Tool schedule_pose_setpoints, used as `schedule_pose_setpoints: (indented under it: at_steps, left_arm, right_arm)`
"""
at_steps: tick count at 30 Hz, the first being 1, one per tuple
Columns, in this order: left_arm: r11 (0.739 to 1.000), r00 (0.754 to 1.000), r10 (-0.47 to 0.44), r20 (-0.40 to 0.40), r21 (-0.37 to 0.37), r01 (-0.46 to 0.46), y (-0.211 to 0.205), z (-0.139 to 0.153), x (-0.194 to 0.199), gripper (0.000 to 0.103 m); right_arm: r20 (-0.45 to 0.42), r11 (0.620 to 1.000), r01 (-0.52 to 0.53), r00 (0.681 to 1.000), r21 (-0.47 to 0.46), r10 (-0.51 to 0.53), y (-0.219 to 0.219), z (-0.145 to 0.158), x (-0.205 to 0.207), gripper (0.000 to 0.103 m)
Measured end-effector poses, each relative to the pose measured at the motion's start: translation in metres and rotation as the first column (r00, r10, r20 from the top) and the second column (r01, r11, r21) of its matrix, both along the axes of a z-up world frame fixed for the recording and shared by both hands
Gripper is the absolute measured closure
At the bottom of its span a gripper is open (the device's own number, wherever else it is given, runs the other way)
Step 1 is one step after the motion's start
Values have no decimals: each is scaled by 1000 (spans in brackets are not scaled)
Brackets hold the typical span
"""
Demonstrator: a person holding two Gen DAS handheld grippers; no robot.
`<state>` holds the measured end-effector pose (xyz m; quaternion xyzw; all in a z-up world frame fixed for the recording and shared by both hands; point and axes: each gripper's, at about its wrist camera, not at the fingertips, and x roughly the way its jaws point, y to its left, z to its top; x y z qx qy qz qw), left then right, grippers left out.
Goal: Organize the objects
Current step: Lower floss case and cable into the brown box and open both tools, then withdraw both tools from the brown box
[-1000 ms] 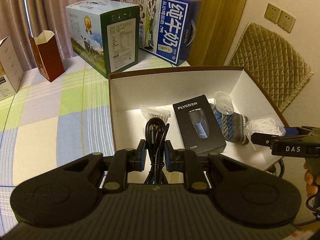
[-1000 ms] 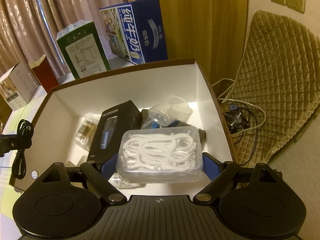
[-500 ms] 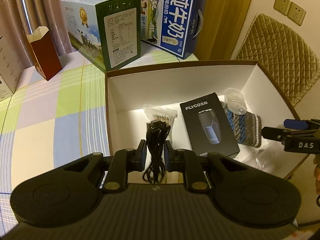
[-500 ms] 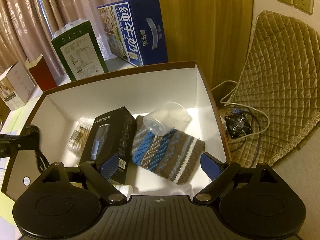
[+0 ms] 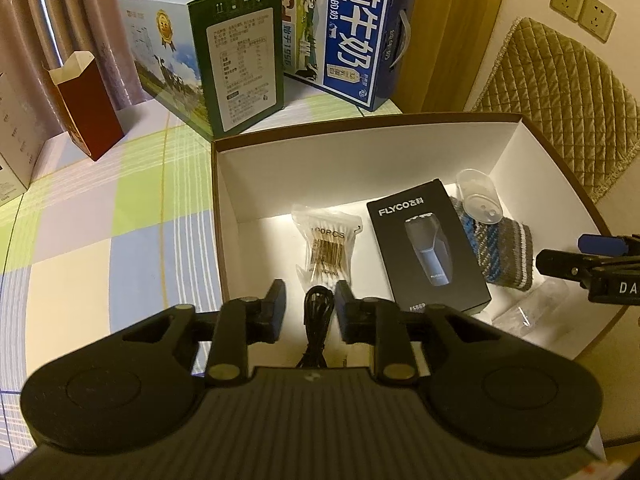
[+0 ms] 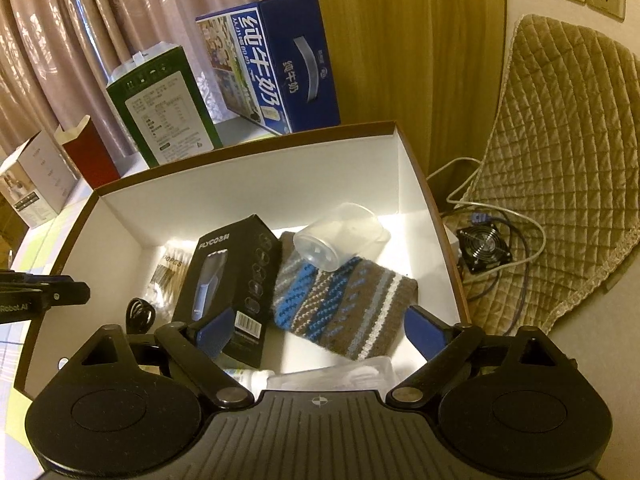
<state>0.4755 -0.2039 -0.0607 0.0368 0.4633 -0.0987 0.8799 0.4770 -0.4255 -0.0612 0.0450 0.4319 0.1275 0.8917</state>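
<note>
In the box (image 5: 224, 200), near-left corner, the cable (image 5: 318, 320) is lying loose between the left gripper (image 5: 309, 307) jaws, which are standing narrowly parted, gripping nothing. Right gripper (image 6: 316, 326) is hanging wide and empty over the pouch (image 6: 344, 300); floss case (image 6: 340, 376) sitting at near wall. Placing step looks finished; next, lifting both clear.

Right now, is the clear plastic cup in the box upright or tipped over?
Tipped over. The clear plastic cup lies on its side, resting on the striped knitted pouch inside the white box, its round base facing the right wrist camera.
</note>
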Motion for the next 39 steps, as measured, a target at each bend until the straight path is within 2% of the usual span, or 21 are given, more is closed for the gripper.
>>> schedule_pose_setpoints:
  at_steps: [4,7,9,21,39]
  left_arm:
    - [1000,1000,-9,-3,-2,9,-2,2,-4,62]
    - [1000,1000,-18,-1,-7,18,-3,4,-8,56]
    - [1000,1000,-21,0,-6,21,-3,6,-12,42]
    - [999,1000,-25,12,-22,25,2,21,-37,20]
    - [999,1000,-10,10,-33,10,14,38,-88,14]
  right_arm:
    - [3,1000,-1,1000,0,1,2,3,-6,9]
    - [9,1000,1,1000,5,-1,2,6,-12,5]
    - [11,1000,3,1000,13,-3,2,8,-16,2]
    - [28,1000,-2,1000,30,1,3,20,-43,2]
    - [51,998,-15,999,59,12,13,36,-86,2]
